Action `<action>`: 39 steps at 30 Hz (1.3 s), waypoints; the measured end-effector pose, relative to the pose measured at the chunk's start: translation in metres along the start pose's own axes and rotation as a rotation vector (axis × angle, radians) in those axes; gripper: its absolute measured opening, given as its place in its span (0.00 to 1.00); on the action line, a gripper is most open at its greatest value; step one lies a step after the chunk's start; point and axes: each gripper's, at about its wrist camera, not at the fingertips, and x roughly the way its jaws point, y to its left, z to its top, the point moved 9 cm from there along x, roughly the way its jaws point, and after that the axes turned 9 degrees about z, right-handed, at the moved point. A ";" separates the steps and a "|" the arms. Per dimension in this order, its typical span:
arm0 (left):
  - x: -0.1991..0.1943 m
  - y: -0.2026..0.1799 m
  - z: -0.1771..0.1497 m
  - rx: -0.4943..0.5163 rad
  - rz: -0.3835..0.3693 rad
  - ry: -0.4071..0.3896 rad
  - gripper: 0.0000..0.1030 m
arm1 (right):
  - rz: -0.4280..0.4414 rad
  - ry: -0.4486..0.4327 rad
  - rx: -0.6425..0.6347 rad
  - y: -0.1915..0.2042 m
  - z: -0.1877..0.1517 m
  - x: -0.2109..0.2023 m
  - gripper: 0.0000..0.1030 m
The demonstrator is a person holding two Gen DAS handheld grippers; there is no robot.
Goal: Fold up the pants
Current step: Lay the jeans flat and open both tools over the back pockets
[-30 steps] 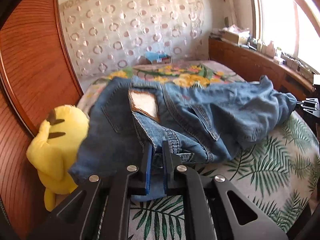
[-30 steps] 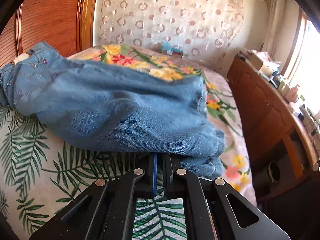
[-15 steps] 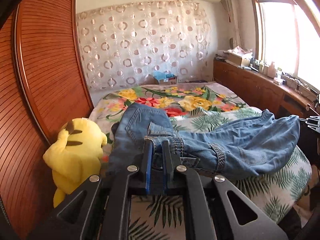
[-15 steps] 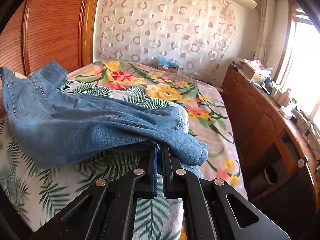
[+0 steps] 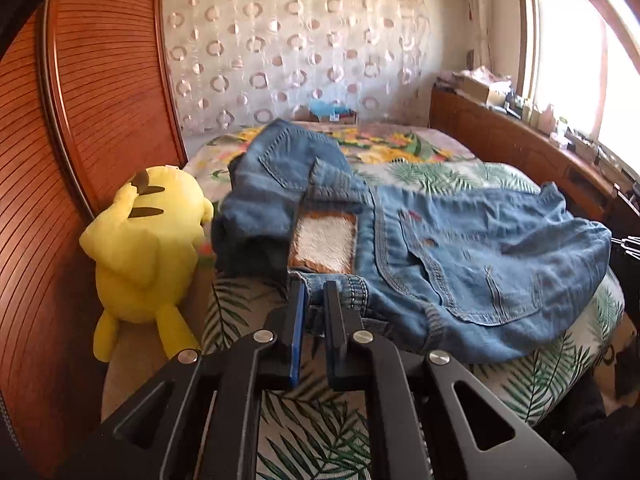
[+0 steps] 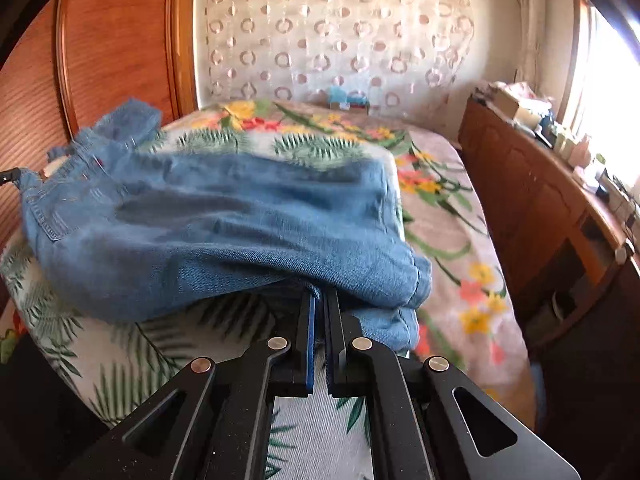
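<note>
- Bed (image 5: 500, 172): we record one, covered in a palm-leaf and flower print spread, filling the middle of both views; a wooden cabinet (image 6: 532, 200) runs along its window side and a ribbed wooden panel (image 5: 100, 92) along the other.
- Curtain (image 5: 304, 48): one, pale with a ring pattern, hanging behind the far end of the bed.
- Jeans (image 5: 460, 264): one blue denim pair, stretched across the near part of the bed between our two claws, partly lifted off the spread. The waistband end, with its pale label patch and back pockets, lies at the left; the leg ends lie at the right (image 6: 224, 232).
- Plush toy (image 5: 148, 248): one, yellow, sitting between the panel and the bed, just beside the waistband end.
- Left claw (image 5: 314, 292): fingers close together, clamped on the waistband edge.
- Right claw (image 6: 320, 300): fingers nearly touching, pinching the hem fabric of the legs.
- Box (image 5: 332, 112): one small box with blue contents at the far end of the bed; details too blurred to tell.
</note>
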 end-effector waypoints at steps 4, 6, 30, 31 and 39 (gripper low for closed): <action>-0.007 -0.007 0.002 0.024 0.008 -0.008 0.09 | 0.016 -0.001 0.030 -0.007 0.003 0.006 0.03; -0.012 -0.010 0.003 0.036 0.006 -0.010 0.10 | 0.021 -0.008 0.040 -0.009 0.007 0.007 0.03; -0.016 -0.100 0.030 0.080 -0.142 -0.073 0.78 | 0.006 -0.110 0.074 -0.001 0.018 -0.018 0.04; -0.014 -0.104 0.030 0.082 -0.146 -0.072 0.78 | 0.006 -0.117 0.078 -0.003 0.022 -0.015 0.11; 0.008 -0.141 0.026 0.101 -0.198 -0.054 0.78 | -0.007 -0.110 0.097 -0.029 0.058 0.034 0.35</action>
